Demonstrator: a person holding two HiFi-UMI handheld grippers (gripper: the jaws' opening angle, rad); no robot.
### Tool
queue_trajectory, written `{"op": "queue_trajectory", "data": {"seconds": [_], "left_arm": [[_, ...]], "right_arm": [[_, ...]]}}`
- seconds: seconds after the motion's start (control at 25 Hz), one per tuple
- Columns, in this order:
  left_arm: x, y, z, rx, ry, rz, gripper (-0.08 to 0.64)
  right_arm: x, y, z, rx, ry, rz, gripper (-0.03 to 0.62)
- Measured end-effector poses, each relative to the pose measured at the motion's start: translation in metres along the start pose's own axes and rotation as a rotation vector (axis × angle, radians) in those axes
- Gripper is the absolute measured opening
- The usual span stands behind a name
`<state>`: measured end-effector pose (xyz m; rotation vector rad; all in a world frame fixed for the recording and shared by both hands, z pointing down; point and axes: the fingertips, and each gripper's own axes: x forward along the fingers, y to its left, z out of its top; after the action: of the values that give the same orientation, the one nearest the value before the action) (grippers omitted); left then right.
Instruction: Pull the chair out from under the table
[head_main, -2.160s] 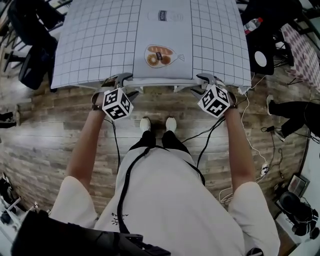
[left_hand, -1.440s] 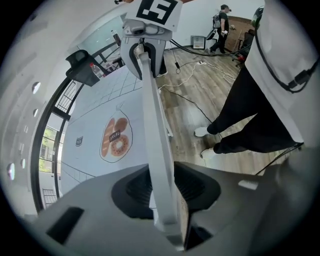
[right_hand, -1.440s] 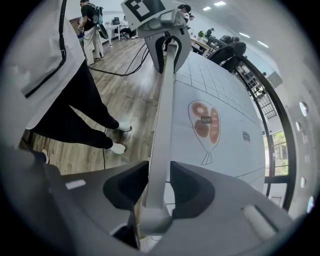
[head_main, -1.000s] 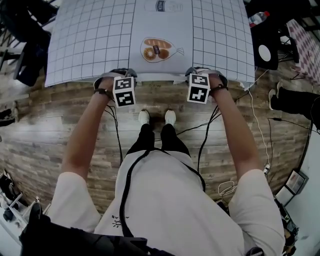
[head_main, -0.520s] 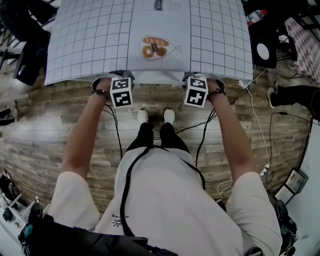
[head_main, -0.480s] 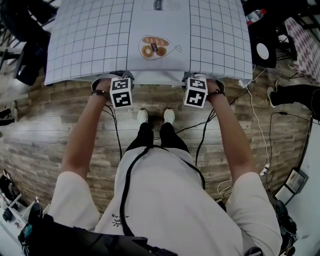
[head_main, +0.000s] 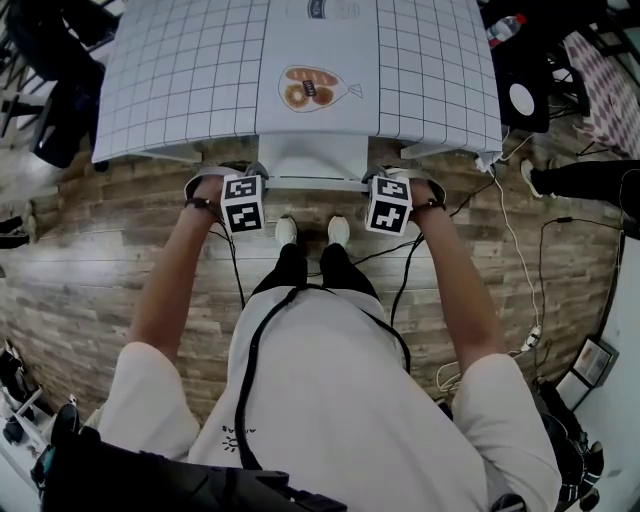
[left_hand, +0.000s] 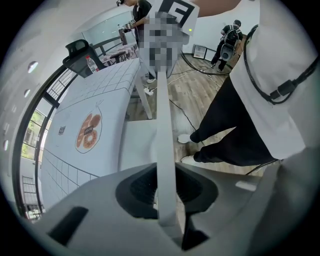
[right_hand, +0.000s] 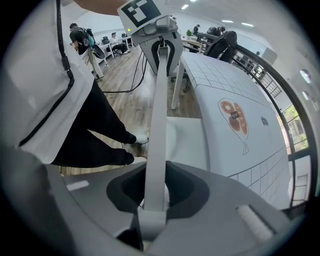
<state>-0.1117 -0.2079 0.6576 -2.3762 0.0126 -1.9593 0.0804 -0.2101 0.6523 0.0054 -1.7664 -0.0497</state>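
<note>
**Chair gripped by its back, part of the way out**

Closest to the person, both white shoes (head_main: 287, 231) stand on the wooden floor (head_main: 100, 260), with dark cables (head_main: 400, 275) trailing past them on the right. Just beyond the shoes, the left hand-held gripper (left_hand: 165, 192) and the right hand-held gripper (right_hand: 155, 192) each clamp narrowly on the thin top rail of the white chair (head_main: 312, 165), one near each end of the rail. The front part of the seat shows clear of the bench (head_main: 180, 90), but the rest looks to be tucked under its edge, so I judge the pull under way and not finished: the chair has more floor to cross. The person's own feet sit right behind the rail and will need to step back, and the cables could catch underfoot. Farther off, the gridded cloth bears a bread picture (head_main: 312, 90); a bottle (head_main: 503, 27) stands past the far right corner, and someone's leg (head_main: 580, 180) reaches in from the right
</note>
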Motion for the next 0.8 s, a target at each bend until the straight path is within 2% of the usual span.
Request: {"op": "queue_trajectory", "data": {"seconds": [0.8], "left_arm": [[-0.007, -0.13, 0.007, -0.025, -0.012, -0.069, 0.081]], "right_arm": [[-0.006, 0.126, 0.005, -0.003, -0.007, 0.059, 0.086]]}}
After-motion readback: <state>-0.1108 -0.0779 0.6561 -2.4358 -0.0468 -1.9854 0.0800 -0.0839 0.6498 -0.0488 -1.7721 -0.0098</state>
